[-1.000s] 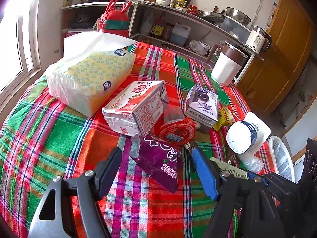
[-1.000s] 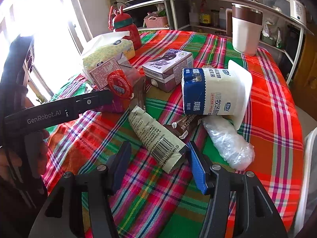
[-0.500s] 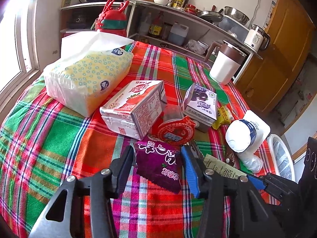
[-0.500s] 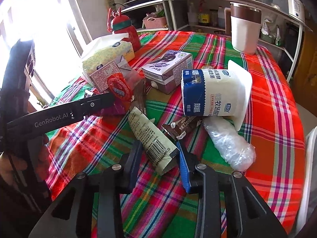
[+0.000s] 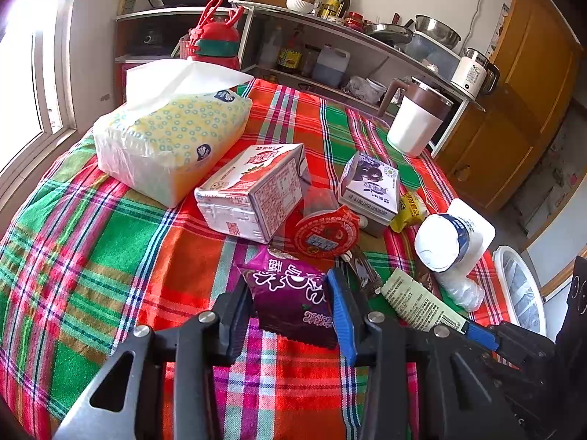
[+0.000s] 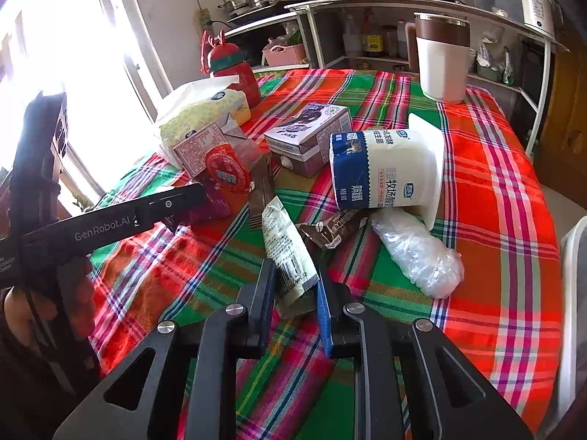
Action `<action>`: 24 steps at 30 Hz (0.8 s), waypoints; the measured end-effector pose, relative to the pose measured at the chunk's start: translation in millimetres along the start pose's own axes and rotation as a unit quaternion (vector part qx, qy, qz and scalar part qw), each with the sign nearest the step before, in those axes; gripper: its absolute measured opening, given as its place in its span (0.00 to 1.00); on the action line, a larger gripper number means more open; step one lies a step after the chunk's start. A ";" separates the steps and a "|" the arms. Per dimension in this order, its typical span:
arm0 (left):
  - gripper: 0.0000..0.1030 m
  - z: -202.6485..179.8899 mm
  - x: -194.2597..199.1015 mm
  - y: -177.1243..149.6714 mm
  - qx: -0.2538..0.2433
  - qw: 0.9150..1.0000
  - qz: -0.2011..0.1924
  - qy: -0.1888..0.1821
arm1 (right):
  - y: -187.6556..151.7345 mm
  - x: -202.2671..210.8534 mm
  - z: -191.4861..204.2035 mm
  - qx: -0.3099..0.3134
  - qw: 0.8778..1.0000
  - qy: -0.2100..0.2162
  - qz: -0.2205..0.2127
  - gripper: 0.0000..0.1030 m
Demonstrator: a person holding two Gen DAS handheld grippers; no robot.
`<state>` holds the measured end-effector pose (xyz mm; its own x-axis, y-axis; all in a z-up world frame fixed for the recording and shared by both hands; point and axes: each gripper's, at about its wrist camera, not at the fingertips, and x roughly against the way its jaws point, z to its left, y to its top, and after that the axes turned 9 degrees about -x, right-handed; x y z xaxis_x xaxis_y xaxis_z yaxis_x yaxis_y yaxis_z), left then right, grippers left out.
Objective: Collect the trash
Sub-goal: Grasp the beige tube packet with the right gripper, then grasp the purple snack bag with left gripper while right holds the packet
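Note:
Trash lies on a plaid tablecloth [image 5: 110, 256]. My left gripper [image 5: 290, 300] is shut on a purple snack wrapper [image 5: 293, 293], which lies between its two fingers. My right gripper [image 6: 295, 289] is shut on the near end of a pale green wrapper [image 6: 286, 249], which also shows in the left wrist view [image 5: 418, 304]. Nearby lie a red carton [image 5: 256, 187], a purple carton [image 5: 370, 187], a red foil lid [image 5: 326, 233], a tipped yoghurt cup [image 6: 385, 168], a brown wrapper [image 6: 337, 229] and a crumpled clear plastic [image 6: 418, 253].
A tissue pack [image 5: 172, 139], a red bottle [image 5: 212, 42] and a white mug with brown lid [image 6: 442, 62] stand toward the far side of the table. Kitchen shelves [image 5: 348, 47] lie behind. A white chair or basket rim [image 5: 521, 293] is beyond the right table edge.
Both grippers moved forward and closed: the left around the purple wrapper, the right around the pale green wrapper.

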<state>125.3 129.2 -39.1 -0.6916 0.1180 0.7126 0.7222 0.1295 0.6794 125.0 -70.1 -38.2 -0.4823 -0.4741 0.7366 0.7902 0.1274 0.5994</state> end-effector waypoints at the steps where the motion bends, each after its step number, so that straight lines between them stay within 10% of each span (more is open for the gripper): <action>1: 0.40 -0.5 0.7 -0.5 0.000 1.000 -0.001 0.001 | 0.2 1.3 -0.7 -0.003 1.000 0.001 -0.002 0.20; 24: 0.40 -14.1 32.3 -14.5 -0.006 1.000 -0.022 -0.010 | -17.1 39.0 -5.3 -0.027 0.998 0.025 -0.043 0.02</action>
<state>92.8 117.3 -23.5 -0.7227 0.1323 0.6783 0.6910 0.1223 0.7124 94.7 -95.4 -21.4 -0.5303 -0.5245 0.6661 0.7672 0.0376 0.6403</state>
